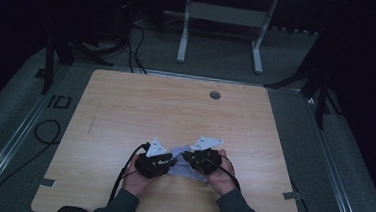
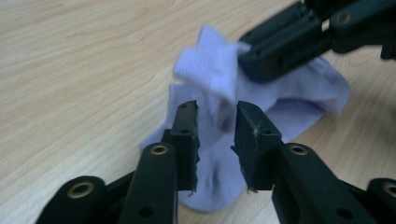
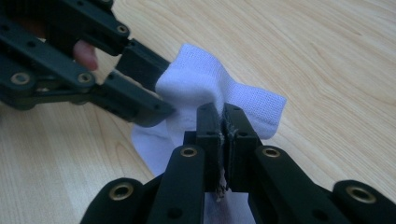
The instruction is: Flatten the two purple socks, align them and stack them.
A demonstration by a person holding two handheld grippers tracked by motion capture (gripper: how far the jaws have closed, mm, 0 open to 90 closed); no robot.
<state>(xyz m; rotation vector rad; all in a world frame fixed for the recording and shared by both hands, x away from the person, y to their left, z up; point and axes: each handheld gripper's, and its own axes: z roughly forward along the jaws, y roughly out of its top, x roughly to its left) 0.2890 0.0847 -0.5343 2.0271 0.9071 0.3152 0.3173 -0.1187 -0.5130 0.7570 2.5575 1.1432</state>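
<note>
A pale lilac sock [image 1: 187, 170] lies crumpled on the wooden table [image 1: 175, 110], near its front edge, between the person's two hands. My right gripper [image 3: 221, 109] is shut on a raised fold of the sock's ribbed cuff [image 3: 252, 105]. My left gripper [image 2: 217, 109] points at the sock [image 2: 299, 93] from the other side. Its jaws stand a little apart, with sock fabric showing in the gap and no pad pressing on it. The right gripper [image 2: 245, 51] shows in the left gripper view pinching the cuff. In the high view both grippers [image 1: 172, 161] [image 1: 186, 156] nearly meet tip to tip over the sock.
A round cable hole [image 1: 215, 95] sits near the table's far edge. A white desk frame [image 1: 222, 18] stands on the floor beyond. Black cables [image 1: 49, 131] lie on the floor at left. Dark stands flank the table at both back corners.
</note>
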